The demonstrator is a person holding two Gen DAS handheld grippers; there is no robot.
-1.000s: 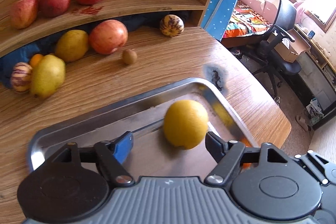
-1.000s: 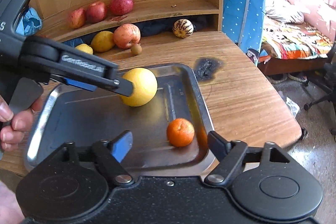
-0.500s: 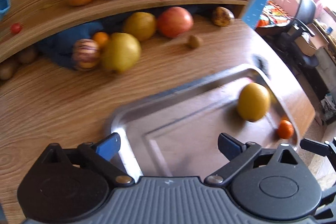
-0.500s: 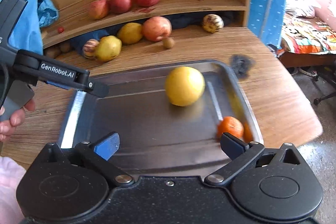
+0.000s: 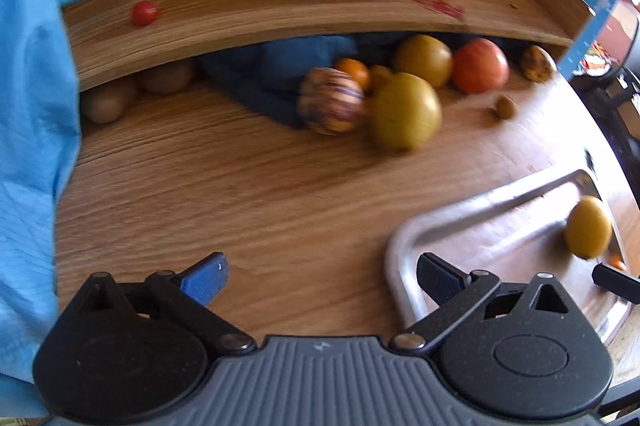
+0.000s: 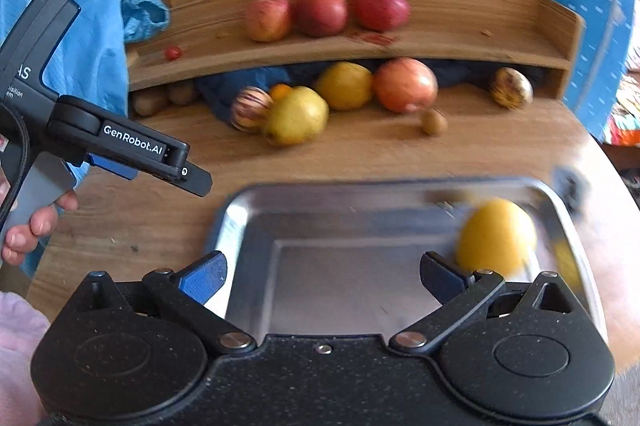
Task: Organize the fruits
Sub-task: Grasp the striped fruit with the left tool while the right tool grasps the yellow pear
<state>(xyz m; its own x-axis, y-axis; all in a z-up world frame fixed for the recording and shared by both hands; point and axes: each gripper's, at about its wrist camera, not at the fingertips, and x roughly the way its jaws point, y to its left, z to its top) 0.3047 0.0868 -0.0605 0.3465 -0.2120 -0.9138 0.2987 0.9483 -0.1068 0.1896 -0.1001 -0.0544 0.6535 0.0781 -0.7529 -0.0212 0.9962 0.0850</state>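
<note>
Hovering wide and empty, your left hand-held gripper (image 5: pixel 320 278) faces the fruit pile (image 5: pixel 404 112) at the counter's back edge. The right hand-held gripper (image 6: pixel 322 276), equally wide, overlooks the tray (image 6: pixel 256 210), where a lemon (image 6: pixel 496 236) lies near the right rim. Nudging one round fruit may send neighbours rolling off.

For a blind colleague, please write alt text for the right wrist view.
The open right gripper hovers over a metal tray holding a yellow fruit at its right side. The left gripper, held by a hand, reaches in from the left. Behind, fruits lie on the wooden table and three apples on a shelf.
</note>
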